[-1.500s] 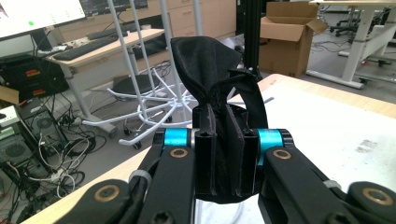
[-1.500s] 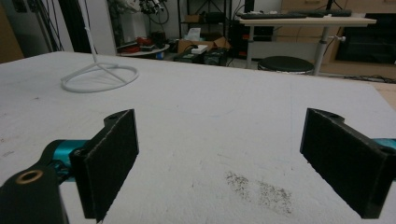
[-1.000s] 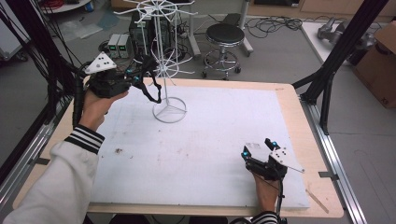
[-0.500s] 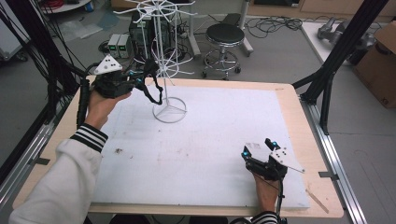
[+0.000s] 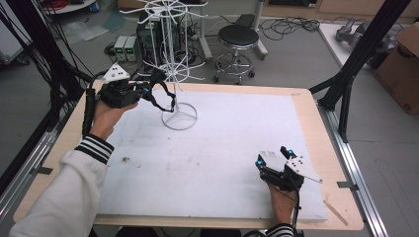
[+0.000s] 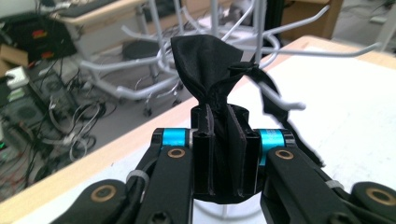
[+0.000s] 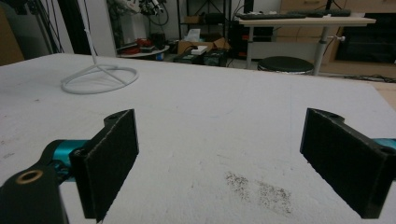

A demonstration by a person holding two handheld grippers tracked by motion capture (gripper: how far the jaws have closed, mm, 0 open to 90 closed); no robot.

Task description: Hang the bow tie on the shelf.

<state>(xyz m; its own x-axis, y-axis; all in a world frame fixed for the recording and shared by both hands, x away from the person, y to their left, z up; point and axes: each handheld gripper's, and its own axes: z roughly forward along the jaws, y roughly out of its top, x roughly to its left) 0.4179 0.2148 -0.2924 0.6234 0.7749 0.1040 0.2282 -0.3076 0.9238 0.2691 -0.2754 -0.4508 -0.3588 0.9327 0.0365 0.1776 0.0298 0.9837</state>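
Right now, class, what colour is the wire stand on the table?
White; the wire stand shows best in the high view.

A wooden counter [image 5: 316, 123] is covered almost fully by a white mat [image 5: 232, 148], marked with dark specks [image 7: 259, 189] near its front edge. Beyond the counter, on a grey floor, a round black stool [image 5: 238, 37] stands on a metal base. Left of it sit small grey electronic boxes [image 5: 126, 48] among tangled cables. A cardboard box [image 5: 402, 69] rests at the far right. Black frame posts [image 5: 368, 47] rise on both sides.
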